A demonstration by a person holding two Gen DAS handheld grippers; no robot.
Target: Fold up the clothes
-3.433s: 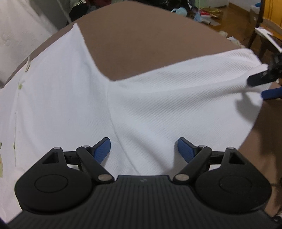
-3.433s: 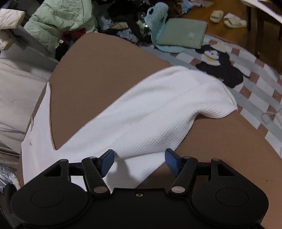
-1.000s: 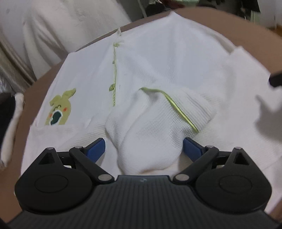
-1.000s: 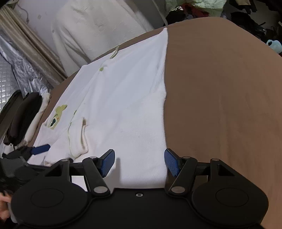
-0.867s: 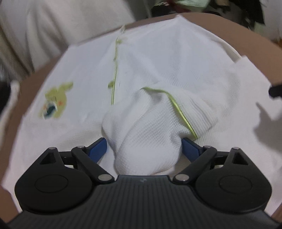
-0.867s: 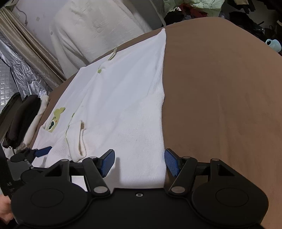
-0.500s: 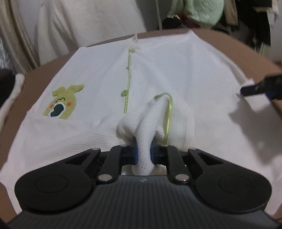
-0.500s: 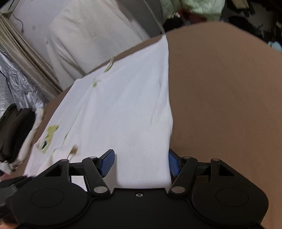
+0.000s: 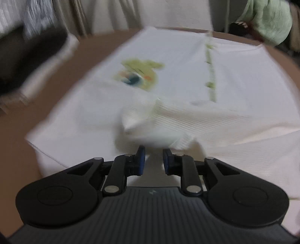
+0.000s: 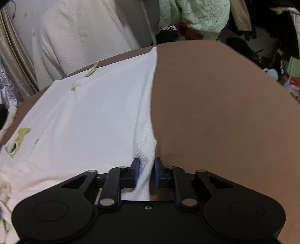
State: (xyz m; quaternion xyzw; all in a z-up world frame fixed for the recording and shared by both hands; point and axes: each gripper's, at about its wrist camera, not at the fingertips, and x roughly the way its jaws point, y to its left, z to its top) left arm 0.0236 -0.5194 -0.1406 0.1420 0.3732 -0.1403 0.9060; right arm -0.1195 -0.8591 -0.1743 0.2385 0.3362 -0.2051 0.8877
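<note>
A white waffle-knit shirt (image 9: 187, 62) with a green cartoon print (image 9: 138, 75) and a green button placket (image 9: 210, 75) lies spread on the brown table (image 9: 46, 93). The left wrist view is blurred by motion. In it a bunched sleeve (image 9: 159, 122) stretches in from the right and ends at my left gripper (image 9: 153, 159), whose jaws stand narrowly apart, pinching it. In the right wrist view my right gripper (image 10: 147, 169) is shut on the right-hand edge of the shirt (image 10: 97, 116), with the cloth puckered up between the blue pads.
Bare brown table (image 10: 215, 112) lies to the right of the shirt. A dark bundle (image 9: 28, 56) sits off the table's left side. A white padded cover (image 10: 80, 37), a pale green quilted jacket (image 10: 196, 13) and floor clutter (image 10: 271, 71) lie beyond the far edge.
Both grippers went from open to shut: the left on the sleeve, the right on the shirt's edge. The left has since swung leftward with the sleeve.
</note>
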